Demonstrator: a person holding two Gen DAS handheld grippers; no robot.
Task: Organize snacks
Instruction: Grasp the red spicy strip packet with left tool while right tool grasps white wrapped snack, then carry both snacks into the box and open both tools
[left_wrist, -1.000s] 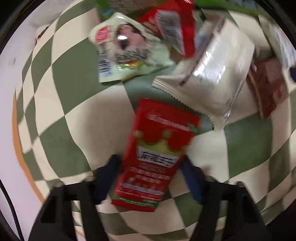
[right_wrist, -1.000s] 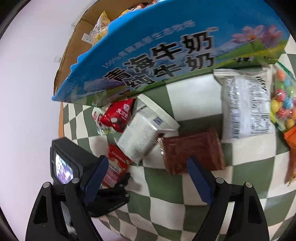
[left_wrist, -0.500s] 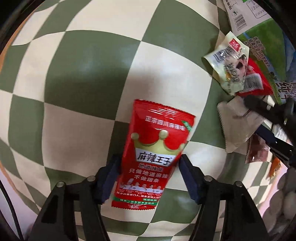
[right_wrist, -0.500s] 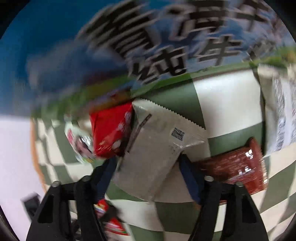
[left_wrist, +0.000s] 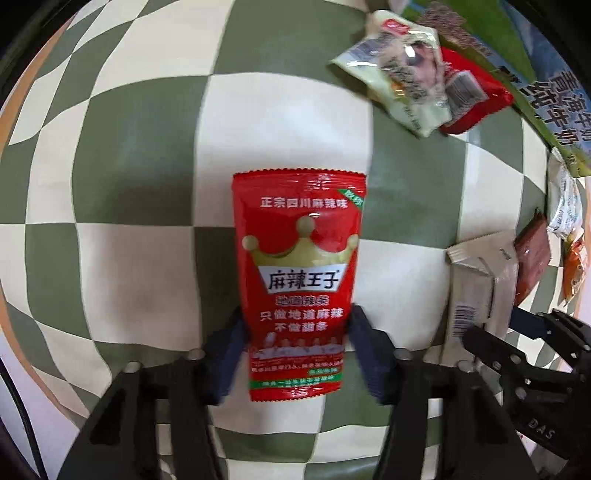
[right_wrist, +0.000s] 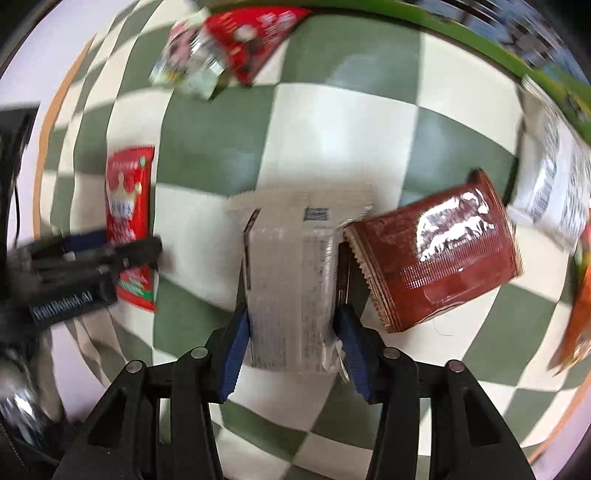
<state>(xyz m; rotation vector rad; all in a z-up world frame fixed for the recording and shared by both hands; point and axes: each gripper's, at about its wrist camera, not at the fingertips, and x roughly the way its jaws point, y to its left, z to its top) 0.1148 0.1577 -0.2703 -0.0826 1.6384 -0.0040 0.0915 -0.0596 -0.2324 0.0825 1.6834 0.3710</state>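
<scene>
My left gripper (left_wrist: 297, 343) is shut on a red crown-printed snack packet (left_wrist: 299, 269), held by its lower part above the checked cloth. The packet also shows in the right wrist view (right_wrist: 127, 221), with the left gripper (right_wrist: 122, 251) on it. My right gripper (right_wrist: 291, 339) is shut on a grey-white snack packet (right_wrist: 295, 273), gripped across its lower half. That packet shows at the right in the left wrist view (left_wrist: 480, 280), with the right gripper (left_wrist: 517, 332) at it.
A brown packet (right_wrist: 436, 258) touches the grey-white one on its right. A pale-green packet (left_wrist: 399, 85) and a red packet (left_wrist: 472, 99) lie by the blue-green milk carton box (left_wrist: 546, 96). A white packet (right_wrist: 554, 184) and an orange one (right_wrist: 580, 314) lie at the right edge.
The right gripper has closed onto the grey-white packet and drawn it away from the box. The left gripper keeps its hold on the red packet, which now hangs straighter.
</scene>
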